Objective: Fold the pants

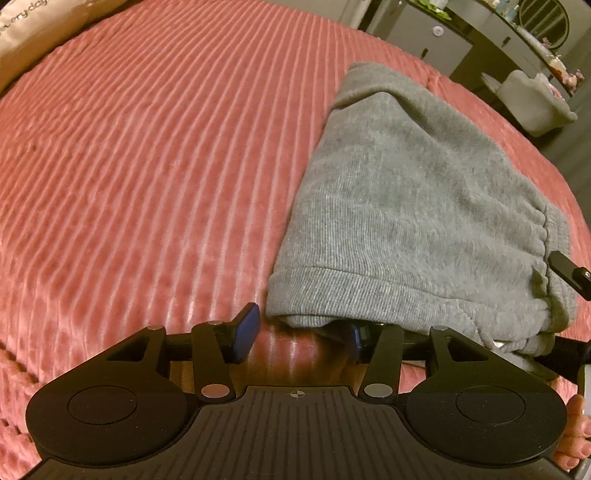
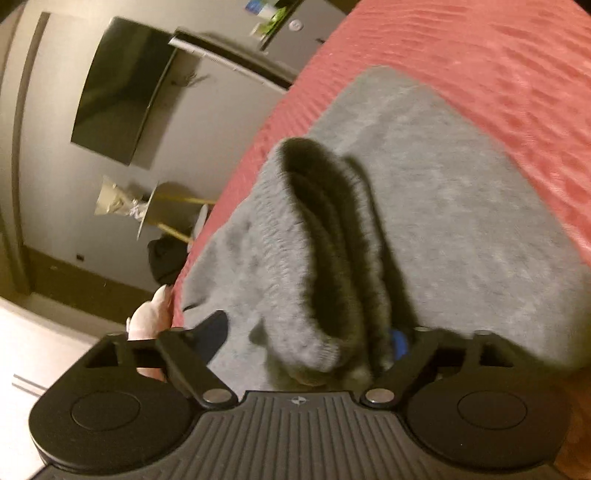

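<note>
Grey pants [image 1: 413, 206] lie folded in a thick bundle on the right part of a pink ribbed bedspread [image 1: 147, 166]. My left gripper [image 1: 301, 336] stands open at the bundle's near hem. Its left finger is on bare bedspread and its right finger is tucked under the hem edge. In the right wrist view the pants [image 2: 443, 206] fill the middle, with a raised stack of folded layers [image 2: 325, 258] standing loose between the wide jaws of my right gripper [image 2: 306, 339]. That gripper's right blue pad [image 2: 399, 341] is half hidden by cloth. One right-gripper finger [image 1: 565, 267] shows at the waistband.
A beige pillow [image 1: 44, 29] lies at the bed's far left corner. Beyond the bed stand a dresser [image 1: 436, 37] and a white chair [image 1: 532, 107]. The bed's edge [image 2: 236, 177] drops off toward a wall-mounted screen [image 2: 122, 88] and a small table [image 2: 173, 206]. A hand [image 2: 151, 317] holds the right gripper.
</note>
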### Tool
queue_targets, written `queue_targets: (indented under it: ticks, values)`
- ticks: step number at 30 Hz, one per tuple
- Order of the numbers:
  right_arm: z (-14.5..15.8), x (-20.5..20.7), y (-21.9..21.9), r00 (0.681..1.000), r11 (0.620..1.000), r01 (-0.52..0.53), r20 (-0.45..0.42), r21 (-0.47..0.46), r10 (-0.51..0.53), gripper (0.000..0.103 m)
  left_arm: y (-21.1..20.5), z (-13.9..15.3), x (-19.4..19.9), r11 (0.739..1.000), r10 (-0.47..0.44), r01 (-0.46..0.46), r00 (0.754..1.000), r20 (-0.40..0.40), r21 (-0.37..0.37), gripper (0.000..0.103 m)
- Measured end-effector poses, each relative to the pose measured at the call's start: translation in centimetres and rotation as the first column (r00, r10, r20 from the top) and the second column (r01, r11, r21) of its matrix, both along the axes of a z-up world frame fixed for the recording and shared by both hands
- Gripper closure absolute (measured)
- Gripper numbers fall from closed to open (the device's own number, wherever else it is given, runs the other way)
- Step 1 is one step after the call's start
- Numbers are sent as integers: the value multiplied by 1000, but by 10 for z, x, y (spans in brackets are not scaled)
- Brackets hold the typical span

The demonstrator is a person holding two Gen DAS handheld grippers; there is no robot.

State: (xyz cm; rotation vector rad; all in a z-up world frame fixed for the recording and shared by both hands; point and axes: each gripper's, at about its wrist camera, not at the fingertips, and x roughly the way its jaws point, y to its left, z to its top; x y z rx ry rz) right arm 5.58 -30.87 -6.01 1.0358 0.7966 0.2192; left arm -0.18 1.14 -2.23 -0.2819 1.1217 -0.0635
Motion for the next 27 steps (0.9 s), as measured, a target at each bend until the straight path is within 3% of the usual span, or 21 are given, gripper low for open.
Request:
queue_targets:
  ticks: [1,3,7,9,10,11,12,13,16,23,27]
  values:
    - [2,3,2,1000,1000,-9,-8,-11,9,16,0,0,1,1000,1,-1,1000,-1,-1,49]
    - [5,7,5,999,999,-23,-24,-26,23,60,1,0,0,1000,2,-2,1000,-2,-4,49]
    - [6,4,3,1000,1000,-27,-14,-4,27,59,-1,0,0,1000,5,-5,1000,-1,-9,49]
    - [2,4,5,999,1000,-21,-31,-21,21,41,-1,0,1,1000,4,-4,1000,-2,-6,49]
    - [-1,5,5,999,1000,-24,-47,-14,24,40,0,0,0,1000,4,-4,1000,-2,-4,49]
    - [-2,7,6,998,1000,-28,-53,-13,27,41,0,1,-1,1000,4,-4,1000,0,-3,49]
    - [1,9,7,998,999,-24,-59,-22,23,58,0,1,-2,1000,2,-2,1000,2,-2,48]
    - [5,8,9,997,999,-23,-68,-38,21,59,-1,2,-2,1000,0,0,1000,4,0,48]
    - [34,6,17,999,996,-34,-13,-84,33,62,-4,4,-5,1000,1,-2,1000,13,14,48]
    - [114,-5,26,973,998,3,232,-66,12,64,-4,5,-10,999,35,-36,999,28,20,50]
    - [134,-10,19,958,999,10,286,-42,2,64,-2,9,-15,1000,19,-18,998,56,-10,61]
